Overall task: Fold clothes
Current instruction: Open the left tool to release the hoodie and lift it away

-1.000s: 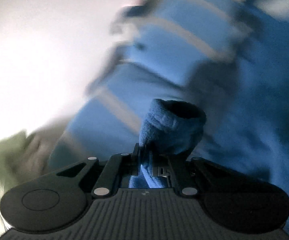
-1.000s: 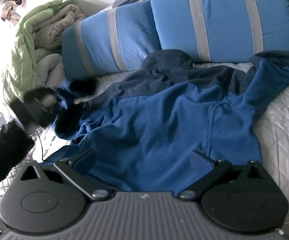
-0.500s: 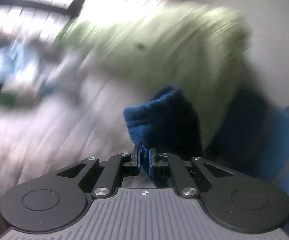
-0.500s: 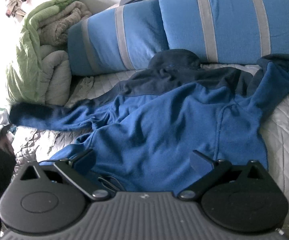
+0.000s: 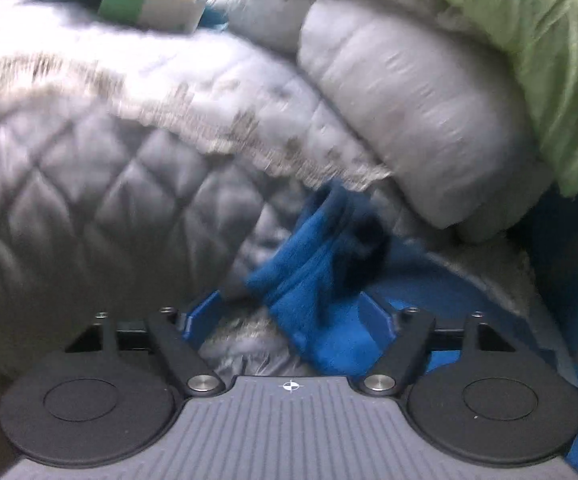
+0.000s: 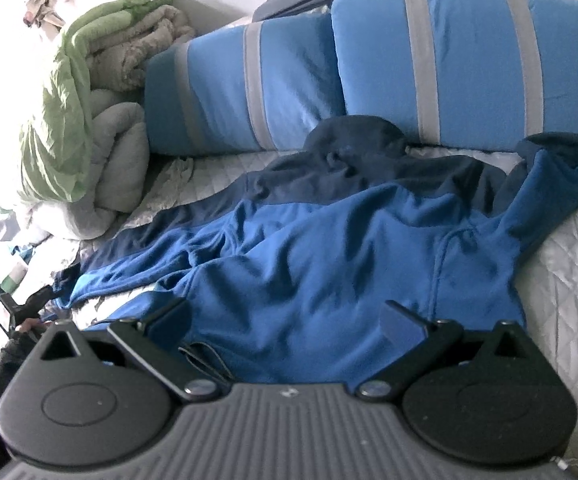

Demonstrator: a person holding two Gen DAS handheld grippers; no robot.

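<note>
we're still at the spreading-out stage, no actual fold yet. the blue fleece jacket (image 6: 329,264) lies across the bed (image 6: 569,280), one sleeve (image 5: 321,264) pulled out toward the edge. our left gripper (image 5: 289,312) has just opened its jaws wide, and the cuff sits loose between them. right gripper (image 6: 285,320) hovers over the hem, jaws wide, holding nothing. the other sleeve is still bunched.

Left gripper (image 5: 293,312) jaws just opened, sleeve cuff (image 5: 329,248) apparently released, sleeve now stretched sideways across quilt (image 5: 89,184)
</note>
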